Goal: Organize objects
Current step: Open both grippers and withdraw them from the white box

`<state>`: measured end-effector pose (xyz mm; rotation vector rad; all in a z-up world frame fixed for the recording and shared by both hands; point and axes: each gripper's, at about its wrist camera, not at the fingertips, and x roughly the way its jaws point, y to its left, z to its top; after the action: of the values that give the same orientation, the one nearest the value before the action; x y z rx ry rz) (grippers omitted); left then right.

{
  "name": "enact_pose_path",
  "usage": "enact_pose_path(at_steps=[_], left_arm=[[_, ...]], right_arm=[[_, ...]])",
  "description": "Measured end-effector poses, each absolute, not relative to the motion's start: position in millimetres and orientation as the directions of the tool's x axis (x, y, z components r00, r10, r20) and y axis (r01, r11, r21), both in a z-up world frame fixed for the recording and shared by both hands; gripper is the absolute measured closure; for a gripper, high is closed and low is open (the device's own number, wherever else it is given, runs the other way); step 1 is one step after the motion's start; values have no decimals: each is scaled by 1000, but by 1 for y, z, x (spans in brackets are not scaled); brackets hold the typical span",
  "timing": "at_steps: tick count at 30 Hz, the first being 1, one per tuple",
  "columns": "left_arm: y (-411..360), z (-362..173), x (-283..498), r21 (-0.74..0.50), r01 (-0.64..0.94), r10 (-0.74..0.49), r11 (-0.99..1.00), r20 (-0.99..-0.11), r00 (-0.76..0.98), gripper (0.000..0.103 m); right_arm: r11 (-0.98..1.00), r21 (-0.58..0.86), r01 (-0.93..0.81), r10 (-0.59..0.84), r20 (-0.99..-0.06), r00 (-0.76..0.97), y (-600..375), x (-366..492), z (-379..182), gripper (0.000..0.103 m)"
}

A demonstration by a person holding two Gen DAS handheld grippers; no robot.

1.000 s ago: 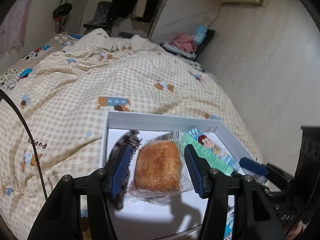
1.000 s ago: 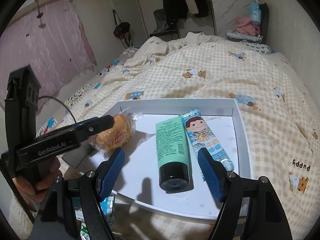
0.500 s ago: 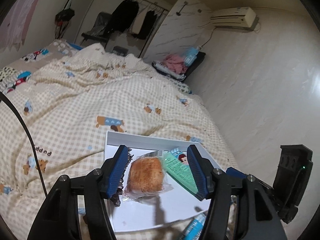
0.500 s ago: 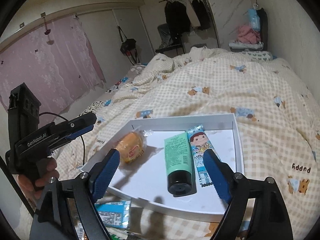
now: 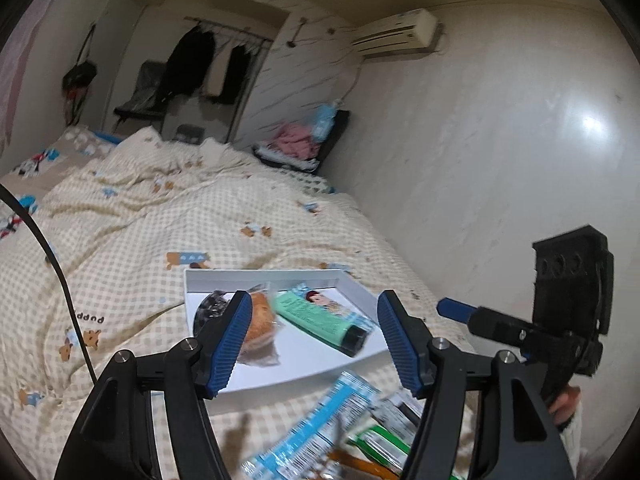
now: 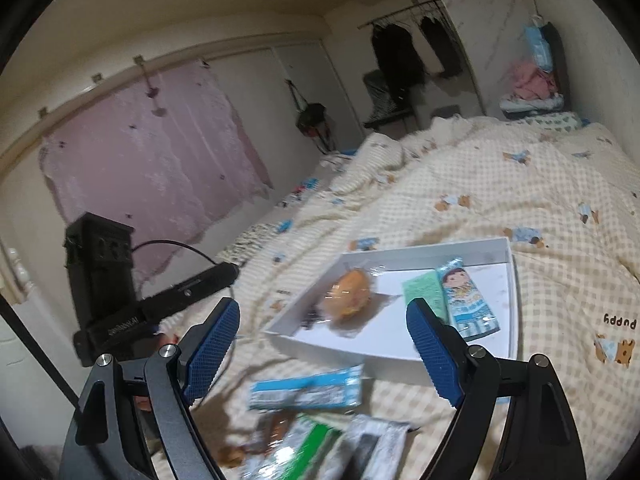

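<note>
Now my left hand-held gripper (image 5: 314, 338) hangs above the bed (image 5: 160, 240) with its jaws opening and nothing between the blue pads; beyond its tips lies the white tray (image 5: 280, 276) on the checked quilt. Behind my left pad sits the wrapped bun (image 5: 262, 322), and just to the right of it the green tube (image 5: 320, 320) lies slanted with its black cap toward me, the cartoon-printed packet (image 5: 326, 298) pressed along its far side. A dark item (image 5: 210, 306) rests in the tray's left corner, too blurred to name.

My right hand-held gripper (image 6: 322, 350) is spread wide and holds nothing. From it I see the same tray (image 6: 508, 280) ahead and slightly right, the bun (image 6: 350, 294) near the tray's left wall, the green tube (image 6: 424, 290) partly hidden by my right pad and the packet (image 6: 468, 296) beside it. Closer to me than the tray, below both grippers, loose things lie on the quilt: a blue-and-white wrapper (image 6: 308, 390) just in front of the tray's near edge, and under it a blurred heap of green, silver and orange packets (image 6: 332, 444). Each gripper shows in the other's view, off to the side, well apart from the tray
</note>
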<state>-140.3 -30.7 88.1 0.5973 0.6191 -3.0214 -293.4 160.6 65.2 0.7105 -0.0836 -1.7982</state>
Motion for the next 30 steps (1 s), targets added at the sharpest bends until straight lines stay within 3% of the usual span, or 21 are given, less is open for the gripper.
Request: enact_pose_path(at_steps=[14,30], left_arm=[[10,114,-84,-279,9,74,-960,-283,-956,28],[28,83,-83,-222,-37,120,-974,-375,-919,26]], right_arm=[[-255,425,868,-937,-329,-114,203,-258,71,16],[-235,377,896,-930,-354,-95,217,-229,63,16]])
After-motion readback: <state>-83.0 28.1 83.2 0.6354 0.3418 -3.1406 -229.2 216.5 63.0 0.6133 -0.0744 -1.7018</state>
